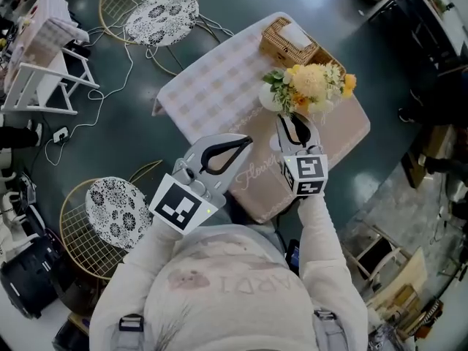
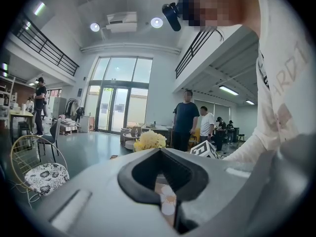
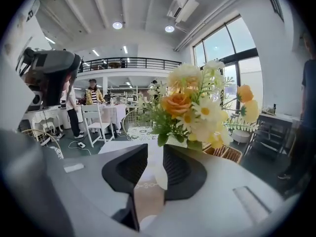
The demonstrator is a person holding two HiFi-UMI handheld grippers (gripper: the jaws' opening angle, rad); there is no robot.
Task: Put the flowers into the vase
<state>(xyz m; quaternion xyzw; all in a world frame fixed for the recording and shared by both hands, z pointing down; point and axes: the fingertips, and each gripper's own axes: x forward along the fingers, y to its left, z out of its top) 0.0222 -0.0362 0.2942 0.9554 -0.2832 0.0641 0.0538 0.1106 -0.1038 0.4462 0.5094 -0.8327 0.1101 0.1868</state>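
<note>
R gripper [image 3: 154, 154]: jaws apart, nothing pinched; white vase [image 1: 268, 99] seen thru the gap, just past the tips; touching or not, can't tell.
L gripper [image 2: 159, 151]: jaws closed tip to tip, empty; printed cloth visible thru the loop behind the tips; held beside R gripper, farther from the vase, tips over near part of table.
Flowers [image 1: 311, 82]: already in the vase, upright bunch; big yellow bloom at centre, orange rose, white daisies, green leaves; fills upper half of R gripper view.
Vase spot: on beige runner [image 1: 344, 134], toward far side of table, just beside wicker basket.
Wicker basket [image 1: 281, 46]: at far corner of table, something white lying in it.
Table [image 1: 212, 86]: small, set cornerwise to the wearer; pale checked cloth under the runner; script lettering on runner's near end.
Seating: wire chair [image 1: 161, 17] w/ black-and-white floral cushion beyond the table; second wire chair [image 1: 117, 212], same cushion, at wearer's left; white chair [image 1: 44, 86] farther left.
Floor: dark green, white cable trailing across it.
Background: several people [image 2: 186, 122] standing in a bright hall w/ tall windows, seen in L gripper view.
</note>
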